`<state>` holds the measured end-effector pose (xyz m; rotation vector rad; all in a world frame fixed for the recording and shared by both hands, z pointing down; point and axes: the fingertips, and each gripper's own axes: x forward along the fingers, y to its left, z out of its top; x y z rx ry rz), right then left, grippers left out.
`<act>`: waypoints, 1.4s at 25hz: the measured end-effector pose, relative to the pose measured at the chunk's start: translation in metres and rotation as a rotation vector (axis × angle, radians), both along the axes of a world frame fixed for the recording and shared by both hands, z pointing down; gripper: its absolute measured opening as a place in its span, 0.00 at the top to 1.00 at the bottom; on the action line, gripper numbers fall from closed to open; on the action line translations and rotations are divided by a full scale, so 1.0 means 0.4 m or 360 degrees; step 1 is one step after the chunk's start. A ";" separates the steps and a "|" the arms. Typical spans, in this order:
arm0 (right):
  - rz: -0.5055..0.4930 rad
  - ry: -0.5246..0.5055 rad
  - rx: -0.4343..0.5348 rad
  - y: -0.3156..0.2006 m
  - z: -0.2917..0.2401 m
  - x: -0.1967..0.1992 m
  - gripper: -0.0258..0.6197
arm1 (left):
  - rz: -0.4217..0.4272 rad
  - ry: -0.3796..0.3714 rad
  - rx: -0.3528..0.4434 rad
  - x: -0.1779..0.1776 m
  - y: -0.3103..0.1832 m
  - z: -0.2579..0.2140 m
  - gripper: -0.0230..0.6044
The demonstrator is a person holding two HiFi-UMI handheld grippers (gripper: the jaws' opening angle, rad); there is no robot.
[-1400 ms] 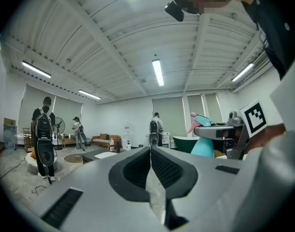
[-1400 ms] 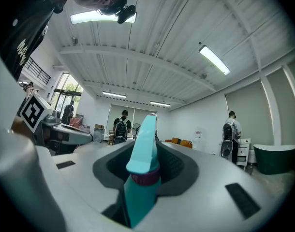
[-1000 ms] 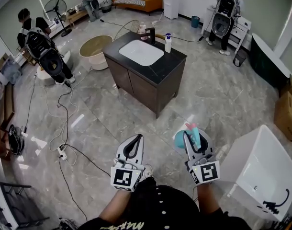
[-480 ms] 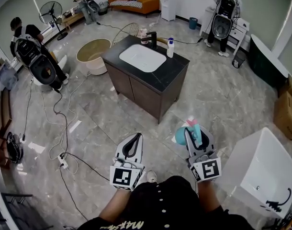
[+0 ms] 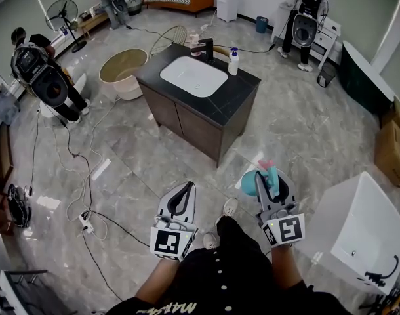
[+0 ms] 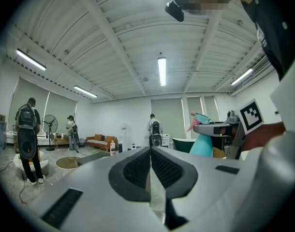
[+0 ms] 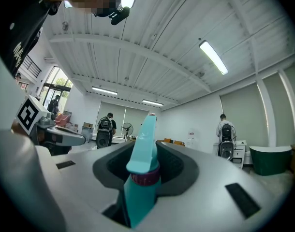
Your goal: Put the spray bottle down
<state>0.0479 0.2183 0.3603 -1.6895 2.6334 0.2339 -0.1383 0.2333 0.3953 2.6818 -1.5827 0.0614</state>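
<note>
My right gripper point(image 5: 267, 180) point(image 7: 148, 175) is shut on a teal spray bottle point(image 5: 258, 181) with a pink trigger, its neck clamped between the jaws; in the right gripper view the bottle's head point(image 7: 143, 153) rises upright between them. The bottle hangs in the air above the marble floor. My left gripper point(image 5: 184, 192) point(image 6: 150, 163) is shut and holds nothing, level beside the right one. The bottle point(image 6: 204, 141) also shows at the right of the left gripper view. Ahead stands a dark vanity cabinet point(image 5: 220, 104) with a white basin point(image 5: 193, 76).
A white bottle point(image 5: 233, 61) and a black tap point(image 5: 206, 48) stand on the vanity top. A white bathtub point(image 5: 357, 231) is at the right, a round tub point(image 5: 124, 73) and cables point(image 5: 88, 209) at the left. People with backpacks stand at the far left and back right.
Both grippers have travelled forward with the person toward the vanity, the bottle still clamped in the right one. The person's foot now shows between the grippers.
</note>
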 end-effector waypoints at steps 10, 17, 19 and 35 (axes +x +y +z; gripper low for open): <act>-0.0035 -0.0016 0.0020 -0.185 0.009 0.003 0.78 | -0.0024 -0.0024 0.0011 0.007 -0.166 0.005 0.94; -0.0078 -0.0009 0.0058 -0.384 -0.021 0.026 0.78 | -0.0066 -0.0040 -0.0014 0.032 -0.358 -0.018 0.94; -0.0095 -0.0007 0.0071 -0.439 -0.034 0.035 0.78 | -0.0076 -0.0024 0.0033 0.047 -0.414 -0.038 0.94; -0.0221 -0.0007 0.0038 -0.712 -0.011 0.102 0.78 | -0.0180 -0.0042 0.0025 0.134 -0.656 -0.025 0.94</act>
